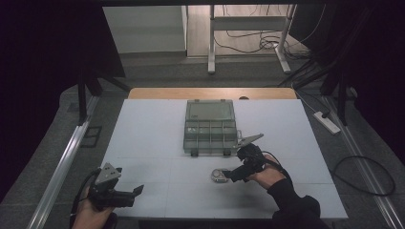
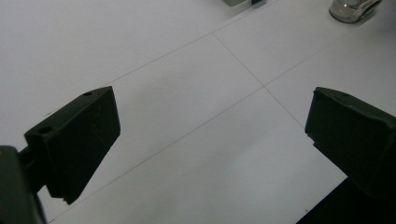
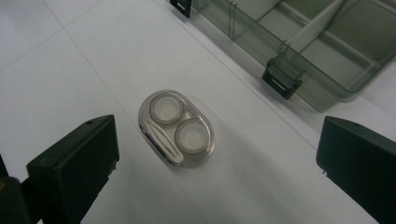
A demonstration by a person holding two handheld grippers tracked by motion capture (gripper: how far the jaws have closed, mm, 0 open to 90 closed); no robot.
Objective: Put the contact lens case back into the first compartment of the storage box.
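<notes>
A small clear oval case point(image 3: 176, 128) with two round wells and a white insert lies flat on the white table; from above the same case point(image 1: 219, 175) sits just left of my right gripper point(image 1: 235, 173). The right gripper point(image 3: 212, 161) hovers over it with jaws wide apart and nothing between them. An open grey-green compartment box point(image 1: 210, 127) stands behind it, its latches point(image 3: 281, 82) facing the case. My left gripper point(image 1: 137, 192) is open near the table's front left; in its own view the left gripper point(image 2: 210, 133) has bare table between the jaws, and the case point(image 2: 351, 9) lies far off.
The white table point(image 1: 153, 138) ends in a wooden strip at the back. Beyond it stand a desk frame point(image 1: 248, 43) and floor cables; a power strip point(image 1: 327, 122) lies on the floor at the right. A metal rail point(image 1: 62, 162) runs along the left.
</notes>
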